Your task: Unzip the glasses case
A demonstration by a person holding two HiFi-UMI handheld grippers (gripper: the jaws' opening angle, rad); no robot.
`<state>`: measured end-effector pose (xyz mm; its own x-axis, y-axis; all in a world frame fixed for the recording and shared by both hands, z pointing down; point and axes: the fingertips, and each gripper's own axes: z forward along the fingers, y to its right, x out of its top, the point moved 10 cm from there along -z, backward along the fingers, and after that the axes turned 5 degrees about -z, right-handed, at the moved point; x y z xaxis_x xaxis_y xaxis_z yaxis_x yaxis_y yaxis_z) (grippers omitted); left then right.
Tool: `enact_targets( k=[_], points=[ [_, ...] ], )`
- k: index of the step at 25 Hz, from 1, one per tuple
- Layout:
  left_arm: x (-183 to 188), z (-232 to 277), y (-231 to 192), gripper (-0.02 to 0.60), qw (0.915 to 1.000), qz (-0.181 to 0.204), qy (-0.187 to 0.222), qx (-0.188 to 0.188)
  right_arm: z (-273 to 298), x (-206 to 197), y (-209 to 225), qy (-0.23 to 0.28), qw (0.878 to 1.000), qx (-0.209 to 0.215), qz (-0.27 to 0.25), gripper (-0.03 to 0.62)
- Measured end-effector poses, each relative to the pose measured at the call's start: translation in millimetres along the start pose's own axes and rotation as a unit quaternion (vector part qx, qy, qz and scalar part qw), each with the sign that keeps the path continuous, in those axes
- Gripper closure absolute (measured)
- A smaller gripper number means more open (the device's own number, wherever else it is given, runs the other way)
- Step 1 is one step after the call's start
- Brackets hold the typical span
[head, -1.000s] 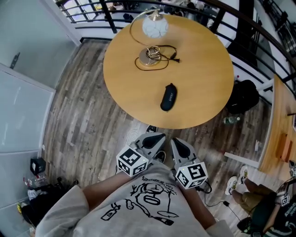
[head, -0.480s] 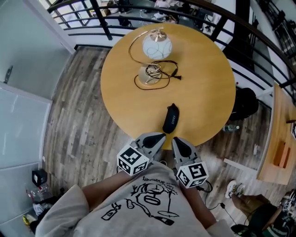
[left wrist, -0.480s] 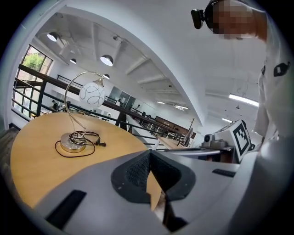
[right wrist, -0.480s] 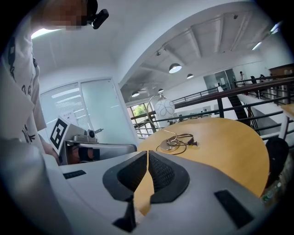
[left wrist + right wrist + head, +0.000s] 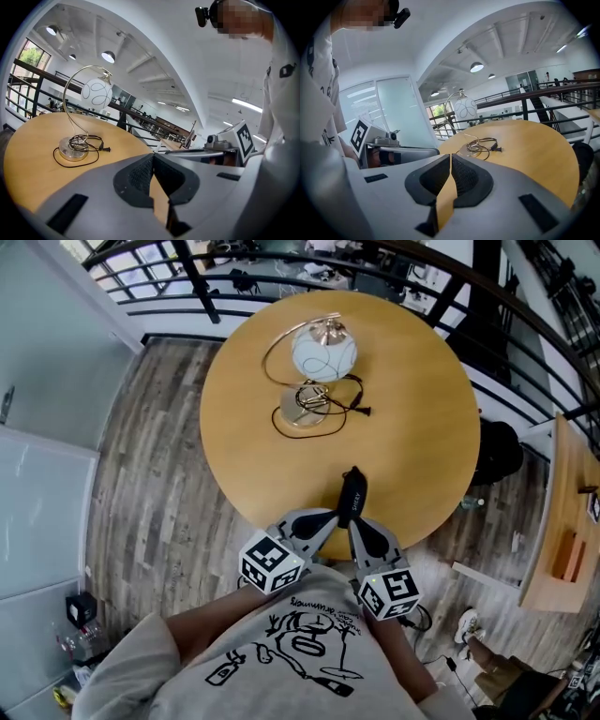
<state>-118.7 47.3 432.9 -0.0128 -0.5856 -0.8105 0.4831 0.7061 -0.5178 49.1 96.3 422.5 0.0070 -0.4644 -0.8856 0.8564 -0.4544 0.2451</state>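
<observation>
Right now we hold both tools low in the head view, side by side at the near edge of a round wooden desk (image 5: 422, 427). The left claw (image 5: 326, 517) is clenched: in the left gripper view its two dark pads meet at the tips, with nothing between them. The right claw (image 5: 356, 526) is clenched the same way, pads pressed tip to tip and empty. Each tool carries a cube with square markers (image 5: 270, 563) close to our grey printed shirt (image 5: 281, 652) at the bottom of the frame.

The black glasses case (image 5: 352, 493) lies on the desk at lower centre of the head view, close to the near rim, its long side pointing away from us. Its near end sits just above the two claw tips in the frame; we cannot tell whether either tip touches it.

Farther back, at upper centre, stands a lamp (image 5: 323, 351) with a white globe on a curved gold arm. A black cord (image 5: 359, 410) is coiled around its round base. Grey wood-plank floor (image 5: 159, 474) fills the left of the frame, and a dark railing (image 5: 281, 259) runs along the top.
</observation>
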Motion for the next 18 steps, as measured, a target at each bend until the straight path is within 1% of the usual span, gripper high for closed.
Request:
enact_targets(
  k=[6,13,18],
  points=[
    [2,8,-9,0.574,0.9999,-0.007,-0.014,-0.001,7,2,10,-0.007,1.0,-0.007,0.007,0.566],
    [2,19,-6,0.574,0.9997,-0.008,-0.023,0.002,5,5,25,-0.01,1.0,-0.003,0.004,0.566],
    [-1,34,-4,0.574,0.9992,-0.011,-0.039,0.007,1,1,42,-0.037,0.999,0.0,-0.005,0.566]
  ],
)
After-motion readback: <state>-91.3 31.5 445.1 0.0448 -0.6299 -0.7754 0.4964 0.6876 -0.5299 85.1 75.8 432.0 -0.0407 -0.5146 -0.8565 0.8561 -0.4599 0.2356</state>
